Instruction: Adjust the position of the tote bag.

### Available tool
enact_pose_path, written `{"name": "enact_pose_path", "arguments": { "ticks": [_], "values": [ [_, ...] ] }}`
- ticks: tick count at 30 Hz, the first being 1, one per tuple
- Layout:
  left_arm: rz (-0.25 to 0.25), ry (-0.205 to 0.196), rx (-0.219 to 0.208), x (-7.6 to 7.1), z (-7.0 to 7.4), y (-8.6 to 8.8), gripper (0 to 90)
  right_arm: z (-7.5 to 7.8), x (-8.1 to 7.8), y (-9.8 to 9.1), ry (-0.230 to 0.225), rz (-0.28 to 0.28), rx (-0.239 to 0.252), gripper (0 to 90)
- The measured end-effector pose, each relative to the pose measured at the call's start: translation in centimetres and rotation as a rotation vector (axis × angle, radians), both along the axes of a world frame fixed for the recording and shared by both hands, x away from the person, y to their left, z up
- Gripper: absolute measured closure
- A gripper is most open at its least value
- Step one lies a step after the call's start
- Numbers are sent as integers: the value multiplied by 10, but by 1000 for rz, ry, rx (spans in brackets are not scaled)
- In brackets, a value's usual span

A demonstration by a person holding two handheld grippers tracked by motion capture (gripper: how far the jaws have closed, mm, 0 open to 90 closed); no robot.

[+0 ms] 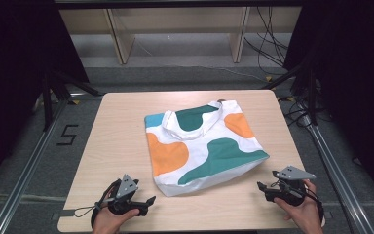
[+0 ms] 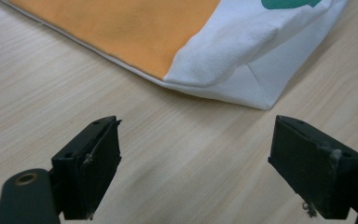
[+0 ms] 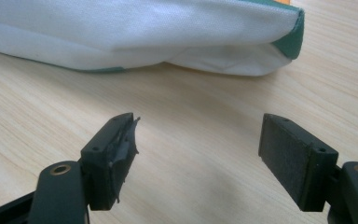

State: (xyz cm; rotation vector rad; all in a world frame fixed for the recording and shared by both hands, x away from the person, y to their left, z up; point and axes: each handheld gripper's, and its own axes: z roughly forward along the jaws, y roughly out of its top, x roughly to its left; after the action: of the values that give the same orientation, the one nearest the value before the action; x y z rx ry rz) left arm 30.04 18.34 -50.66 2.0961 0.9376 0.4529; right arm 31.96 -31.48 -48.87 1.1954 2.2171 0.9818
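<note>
A wooden table (image 1: 112, 146) seen from above, with a white cloth tote bag (image 1: 202, 146) lying flat near its middle. The bag is printed with orange and green blobs, and its two white handles (image 1: 195, 127) lie looped over its upper half, toward the far edge of the table. The bag's bottom seam faces the person, turned slightly so one corner points to the near left and the other to the right.

A person's two hands come in from the near edge, each holding a black two-jaw tool. The left gripper (image 1: 146, 202) rests low at the near left, aimed at the bag's near corner; its own view shows the jaws spread wide with bare wood between them and the folded white corner (image 2: 256, 88) just ahead, not touched. The right gripper (image 1: 263, 187) sits at the near right, its jaws also spread apart and empty, with the bag's green-edged corner (image 3: 293, 39) ahead and apart from it.

As a judgement, the work on the bag has not begun: nothing is gripped, folded or lifted. Everything remains to be done, starting with closing in on the two near corners
</note>
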Motion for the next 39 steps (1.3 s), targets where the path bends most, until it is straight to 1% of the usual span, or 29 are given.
{"name": "enact_pose_path", "arguments": {
  "ticks": [3,5,6,7,9,10,11,12,13,15,16,17,18,19,21,22,23,24,27,28,31,32,33,34,35,36,37,38,39],
  "values": [
    [4,-7,3,0,0,0,163,0,0,1,5,-8,10,283],
    [-9,-8,8,1,2,0,167,0,0,0,-1,-1,5,283],
    [-1,-8,-10,0,0,-2,167,0,0,0,1,1,3,283],
    [-2,-15,1,1,1,-2,173,0,0,0,2,-1,4,284],
    [-6,-18,-2,1,2,-4,182,0,1,0,-2,7,-4,289],
    [-16,-20,-7,2,2,-5,184,0,0,1,29,7,6,296],
    [-32,-29,4,3,3,-6,190,-1,1,2,22,10,9,305],
    [-25,-22,-15,3,2,-8,194,-1,0,2,21,11,9,306],
    [-45,-32,11,4,3,-9,194,-2,2,1,8,18,1,306],
    [-52,-37,18,6,4,-10,194,-2,2,1,-9,13,-10,306],
    [-29,-31,-13,6,3,-13,194,-2,2,1,-3,11,-3,306],
    [-39,-33,-5,7,3,-13,194,-2,2,2,37,11,21,306],
    [-61,-38,-8,9,3,-15,193,-3,3,0,13,23,-3,306],
    [-67,-42,16,10,3,-17,188,-2,3,1,18,25,-4,306],
    [-77,-38,17,10,2,-18,188,-2,3,2,25,17,2,306],
    [-84,-45,30,11,1,-20,188,-2,3,2,26,17,1,306],
    [-87,-39,33,12,1,-21,188,-2,2,3,34,7,11,306],
    [-93,-52,33,16,1,-23,194,-3,3,4,23,13,5,306],
    [-110,-70,26,20,1,-27,227,-3,3,5,42,11,13,306],
    [-119,-89,32,23,1,-31,227,-4,4,5,28,30,2,306],
    [-157,-90,48,27,-1,-40,289,-3,4,6,36,25,9,306],
    [-176,-96,72,29,-1,-42,358,-3,3,7,47,16,13,307],
    [-200,-113,109,31,-2,-45,382,-4,3,6,41,26,13,311],
    [-246,-127,100,31,-2,-48,451,-4,4,7,43,30,10,317],
    [-246,-127,100,31,-2,-48,526,-4,4,7,43,30,10,317],
    [-292,-142,125,31,1,-52,589,-3,3,10,66,28,26,361],
    [-292,-142,125,31,1,-52,646,-4,4,10,38,51,10,404],
    [-325,-150,164,31,0,-55,695,-4,4,11,44,66,-4,445],
    [-325,-150,164,31,0,-55,738,-4,4,11,44,66,-4,445]
  ]
}}
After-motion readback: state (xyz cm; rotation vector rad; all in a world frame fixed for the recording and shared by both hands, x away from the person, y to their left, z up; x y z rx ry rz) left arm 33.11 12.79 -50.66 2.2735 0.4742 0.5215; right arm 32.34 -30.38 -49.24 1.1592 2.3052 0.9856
